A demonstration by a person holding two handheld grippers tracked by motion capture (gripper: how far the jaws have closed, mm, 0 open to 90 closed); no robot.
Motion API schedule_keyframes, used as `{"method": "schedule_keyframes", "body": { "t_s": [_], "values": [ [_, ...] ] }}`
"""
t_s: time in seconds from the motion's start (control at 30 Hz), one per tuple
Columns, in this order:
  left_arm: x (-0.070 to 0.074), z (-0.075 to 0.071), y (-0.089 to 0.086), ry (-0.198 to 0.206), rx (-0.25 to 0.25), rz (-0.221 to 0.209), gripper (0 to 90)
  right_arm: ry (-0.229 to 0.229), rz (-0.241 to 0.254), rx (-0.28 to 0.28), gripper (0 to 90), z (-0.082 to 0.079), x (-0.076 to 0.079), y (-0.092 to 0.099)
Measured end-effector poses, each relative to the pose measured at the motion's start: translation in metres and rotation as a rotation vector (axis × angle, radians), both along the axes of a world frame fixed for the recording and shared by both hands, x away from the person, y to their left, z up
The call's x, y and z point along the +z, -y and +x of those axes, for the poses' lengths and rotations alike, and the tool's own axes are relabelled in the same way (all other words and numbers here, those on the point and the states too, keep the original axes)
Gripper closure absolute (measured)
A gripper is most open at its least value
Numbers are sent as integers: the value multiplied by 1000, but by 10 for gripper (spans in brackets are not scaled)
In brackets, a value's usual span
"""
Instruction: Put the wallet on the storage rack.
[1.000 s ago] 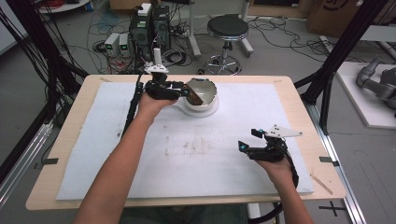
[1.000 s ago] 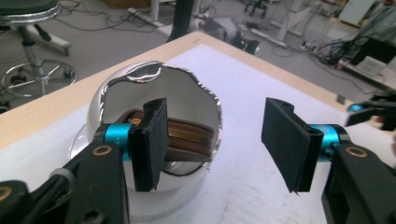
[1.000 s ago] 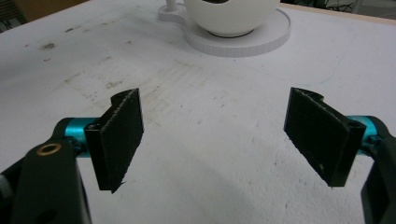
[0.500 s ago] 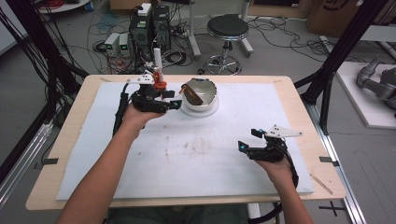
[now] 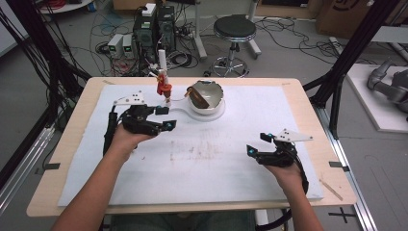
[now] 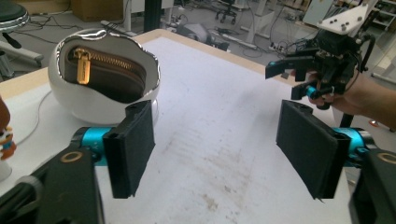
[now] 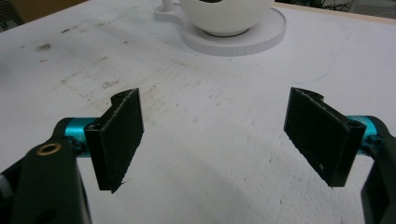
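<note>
one bowl [image 5: 206, 98], one pouch [image 6: 105, 72], two claws

Grey floor w/ tangled cables [image 5: 43, 57], black stool [image 5: 234, 30], computer boxes [image 5: 154, 26] behind wooden table [image 5: 298, 91].

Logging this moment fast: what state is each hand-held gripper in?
Left hand-held gripper: open, jaws just been opening, nothing between them.
Right hand-held gripper: open, holding nothing.

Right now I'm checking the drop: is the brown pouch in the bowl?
In: the brown pouch sits inside the white bowl, its gold zipper showing.
</note>
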State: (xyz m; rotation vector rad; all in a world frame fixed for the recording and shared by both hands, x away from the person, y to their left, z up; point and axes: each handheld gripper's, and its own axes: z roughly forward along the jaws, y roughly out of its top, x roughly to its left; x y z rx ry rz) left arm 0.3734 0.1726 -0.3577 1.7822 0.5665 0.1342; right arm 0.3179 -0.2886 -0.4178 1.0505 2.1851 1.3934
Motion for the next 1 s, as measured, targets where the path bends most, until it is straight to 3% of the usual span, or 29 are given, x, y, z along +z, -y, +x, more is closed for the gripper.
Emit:
{"method": "schedule_keyframes", "body": {
  "t_s": [0.63,0.73,1.0],
  "values": [
    [-45,-47,-40,-52,26,-19,242,-6,2,-2,202,1,-4,2],
    [-48,-52,-45,-55,47,-3,200,-7,5,-4,202,2,-4,3],
    [-49,-59,-49,-47,42,-5,194,-8,5,-4,202,2,-3,3]
  ]
}}
